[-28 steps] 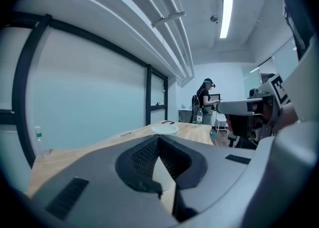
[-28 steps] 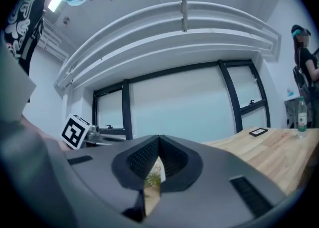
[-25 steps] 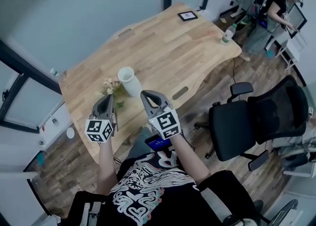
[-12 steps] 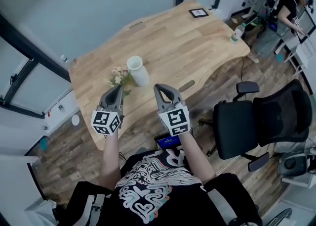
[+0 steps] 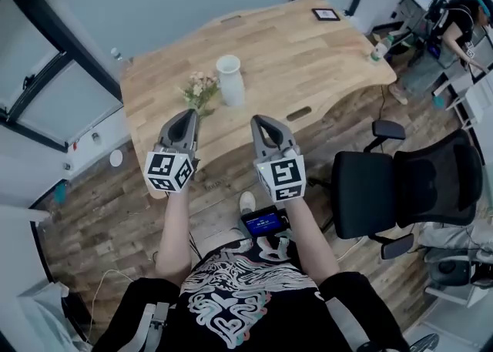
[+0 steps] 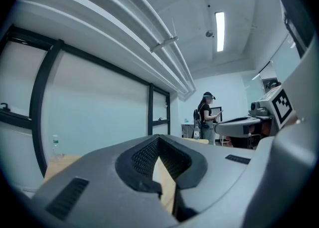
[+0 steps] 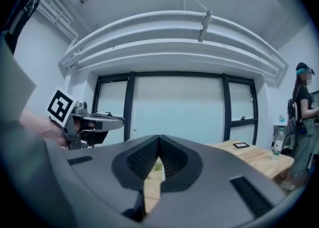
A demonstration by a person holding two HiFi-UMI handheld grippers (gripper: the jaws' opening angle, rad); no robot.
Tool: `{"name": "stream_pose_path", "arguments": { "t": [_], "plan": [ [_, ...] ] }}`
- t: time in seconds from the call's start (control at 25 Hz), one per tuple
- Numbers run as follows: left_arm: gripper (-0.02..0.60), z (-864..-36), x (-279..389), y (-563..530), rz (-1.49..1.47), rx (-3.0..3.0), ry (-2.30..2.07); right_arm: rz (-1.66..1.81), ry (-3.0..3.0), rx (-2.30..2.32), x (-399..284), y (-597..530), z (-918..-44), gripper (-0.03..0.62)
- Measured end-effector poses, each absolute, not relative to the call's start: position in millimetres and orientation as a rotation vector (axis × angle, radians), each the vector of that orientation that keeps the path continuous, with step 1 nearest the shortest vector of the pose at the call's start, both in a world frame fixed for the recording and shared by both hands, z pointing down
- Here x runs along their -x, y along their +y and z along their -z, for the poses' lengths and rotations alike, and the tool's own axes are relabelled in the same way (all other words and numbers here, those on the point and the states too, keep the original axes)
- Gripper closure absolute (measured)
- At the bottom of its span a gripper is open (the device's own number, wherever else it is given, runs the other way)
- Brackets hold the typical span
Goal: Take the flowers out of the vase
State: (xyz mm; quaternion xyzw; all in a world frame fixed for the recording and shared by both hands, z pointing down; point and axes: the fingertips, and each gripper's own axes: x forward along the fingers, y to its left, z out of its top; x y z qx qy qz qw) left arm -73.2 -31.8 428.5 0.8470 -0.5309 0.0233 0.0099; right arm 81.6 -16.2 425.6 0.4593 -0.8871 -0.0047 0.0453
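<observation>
The left gripper (image 5: 186,117) and the right gripper (image 5: 263,122) are held level, side by side, over the near edge of the light wooden bench (image 5: 308,58), marker cubes toward the person. Both are clenched on nothing. In the left gripper view the dark ribbed fingers (image 6: 143,155) meet at their tips, with only a sliver of bench showing through the gap below. In the right gripper view the fingers (image 7: 136,160) meet the same way.

The white ceramic vase (image 5: 229,79) stands upright on the bench, ahead of both grippers and apart from them. The small bunch of pale flowers with green leaves (image 5: 200,90) lies on the bench just beside the vase, on its left in the head view (out of its mouth; whether it touches the vase's wall I cannot tell).

At the far end of the bench lies a small black-framed rectangle (image 5: 326,14), and a small clear bottle (image 5: 377,50) stands near the right edge. A black office chair (image 5: 400,189) stands on the wood-plank floor (image 5: 115,212) to the right of the bench. Another person (image 5: 461,23) stands in the far right corner.
</observation>
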Motion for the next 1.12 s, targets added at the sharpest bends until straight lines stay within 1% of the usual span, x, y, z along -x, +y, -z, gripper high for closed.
{"name": "stream_pose_path", "arguments": {
  "t": [0.2, 0.44, 1.12],
  "plan": [
    [0.578, -430, 85, -8, -0.086, -2.612, -1.695, -0.004, -2.71, -1.405, -67, -1, -424, 0.589],
    [0.578, -424, 101, -3, -0.077, -2.614, -1.723, 0.018, -2.726, -1.381, -51, 1, -420, 0.588],
    [0.578, -425, 102, -3, -0.098, -2.649, -1.701, 0.084, -2.685, -1.382, -48, -1, -423, 0.589]
  ]
}}
